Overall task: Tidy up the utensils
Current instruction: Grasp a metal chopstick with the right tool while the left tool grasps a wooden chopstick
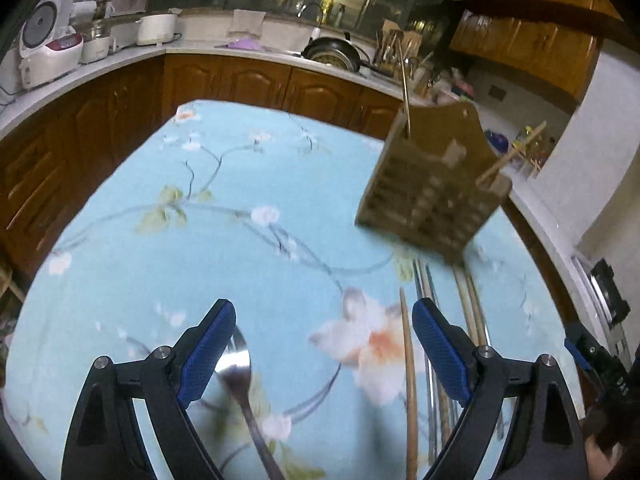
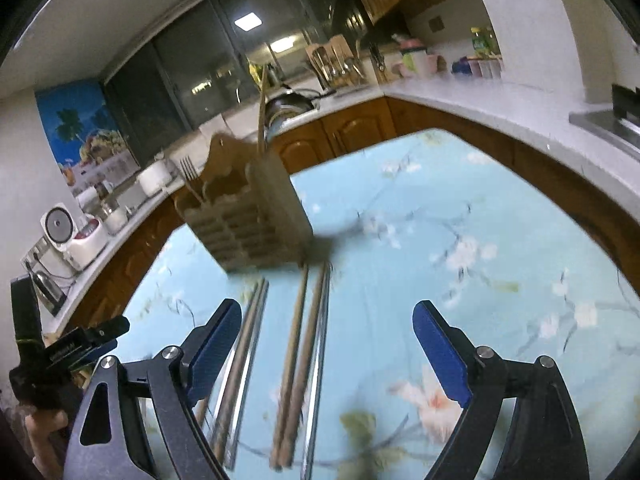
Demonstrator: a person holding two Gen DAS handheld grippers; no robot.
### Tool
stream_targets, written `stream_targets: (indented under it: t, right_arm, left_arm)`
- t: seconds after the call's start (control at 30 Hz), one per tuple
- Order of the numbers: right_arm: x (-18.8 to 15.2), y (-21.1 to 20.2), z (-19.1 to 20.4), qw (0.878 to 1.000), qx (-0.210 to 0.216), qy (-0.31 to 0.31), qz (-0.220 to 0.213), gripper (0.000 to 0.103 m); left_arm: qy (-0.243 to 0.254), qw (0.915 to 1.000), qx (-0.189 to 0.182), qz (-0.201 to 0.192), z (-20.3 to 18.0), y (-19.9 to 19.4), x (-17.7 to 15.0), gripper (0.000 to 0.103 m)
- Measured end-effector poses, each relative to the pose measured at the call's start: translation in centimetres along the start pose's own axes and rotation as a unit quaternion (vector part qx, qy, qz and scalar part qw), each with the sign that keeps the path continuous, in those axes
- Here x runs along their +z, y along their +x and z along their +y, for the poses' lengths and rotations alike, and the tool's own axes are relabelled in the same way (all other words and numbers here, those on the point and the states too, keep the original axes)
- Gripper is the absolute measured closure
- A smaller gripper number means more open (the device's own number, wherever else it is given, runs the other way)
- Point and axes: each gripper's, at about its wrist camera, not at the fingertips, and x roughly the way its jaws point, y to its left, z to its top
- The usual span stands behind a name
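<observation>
Both wrist views look down close over the table, sharing the utensil holder and chopsticks.

Tablecloth lt blue w/ floral print (pink-white blooms); fingers blue; holder tan.

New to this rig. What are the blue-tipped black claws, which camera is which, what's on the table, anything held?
No robot: a person holds a two-finger gripper in each hand, each with a fisheye camera looking along its fingers. One picture is from the left gripper, the other from the right gripper. Both are open and hold nothing. On the floral tablecloth stands a slotted utensil holder with a chopstick and a fork in it. Loose chopsticks, wooden and metal, lie before it; a spoon lies by the left gripper.
</observation>
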Motion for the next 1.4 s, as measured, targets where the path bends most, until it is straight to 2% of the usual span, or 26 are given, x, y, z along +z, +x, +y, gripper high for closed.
stream_targets:
  t: [0.2, 0.67, 0.73, 0.8, 0.9, 1.1, 1.4]
  right_arm:
    - [-1.9, 0.2, 0.3, 1.000, -0.004, -0.011, 0.015, 0.014]
    - [-1.9, 1.1, 0.3, 0.999, -0.010, -0.023, 0.026, 0.016]
    - [-1.7, 1.4, 0.3, 0.999, -0.012, -0.025, 0.030, 0.022]
    - [-1.6, 2.0, 0.5, 0.999, -0.015, -0.031, 0.038, 0.034]
    - [-1.1, 3.2, 0.5, 0.998, -0.014, -0.036, 0.055, 0.049]
    - [0.0, 6.2, 0.9, 0.995, -0.010, -0.055, 0.088, 0.069]
    - [0.9, 10.9, 1.4, 0.986, -0.025, -0.086, 0.141, 0.081]
  left_arm:
    - [0.010, 0.9997, 0.003, 0.021, -0.6, 0.0, -1.8, 0.013]
    - [0.036, 0.9982, 0.007, 0.047, -2.2, 1.9, -1.9, 0.014]
    - [0.039, 0.9978, 0.009, 0.053, -2.4, 2.3, -1.8, 0.014]
    - [0.043, 0.9973, 0.011, 0.059, -2.6, 2.8, -1.6, 0.016]
    - [0.051, 0.9962, 0.006, 0.070, -3.1, 3.6, -1.2, 0.025]
    - [0.071, 0.9935, 0.001, 0.089, -4.4, 5.8, -0.2, 0.040]
    - [0.091, 0.9896, -0.001, 0.111, -6.3, 9.6, 1.0, 0.054]
